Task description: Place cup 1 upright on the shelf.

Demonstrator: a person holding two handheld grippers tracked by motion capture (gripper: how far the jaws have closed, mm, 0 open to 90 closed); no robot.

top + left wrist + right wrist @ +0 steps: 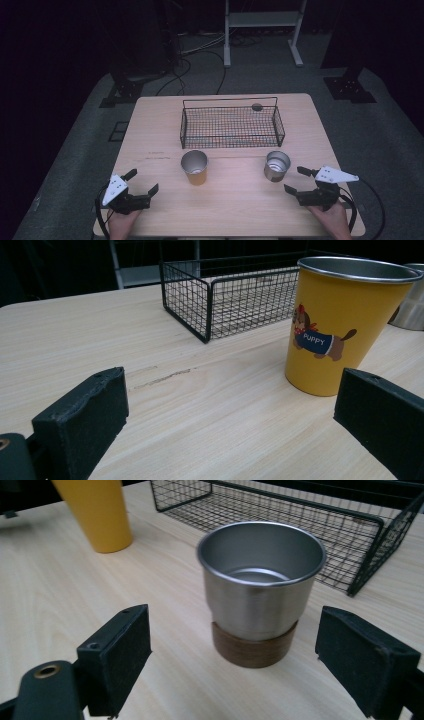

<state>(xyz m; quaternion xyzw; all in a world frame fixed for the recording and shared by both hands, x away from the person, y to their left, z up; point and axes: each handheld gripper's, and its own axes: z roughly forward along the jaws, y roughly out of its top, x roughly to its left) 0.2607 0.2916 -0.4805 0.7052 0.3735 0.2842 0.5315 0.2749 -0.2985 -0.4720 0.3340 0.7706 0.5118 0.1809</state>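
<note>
Both jaws spread on left hand-held gripper (142, 183) and right hand-held gripper (299, 181), nothing held. Yellow cup (194, 167) and steel cup (276, 165) upright mid-tabletop (235, 205), near wire basket (230, 126). Risk, judged: 1 off-centre jaw could tip the tall yellow cup

Small dark object (257, 106) at wire basket's (231, 127) far rim: too small to be identified. Yellow cup (95, 512): top cut off in right gripper view. Steel cup (410, 302): mostly cropped at right edge in left gripper view.
</note>
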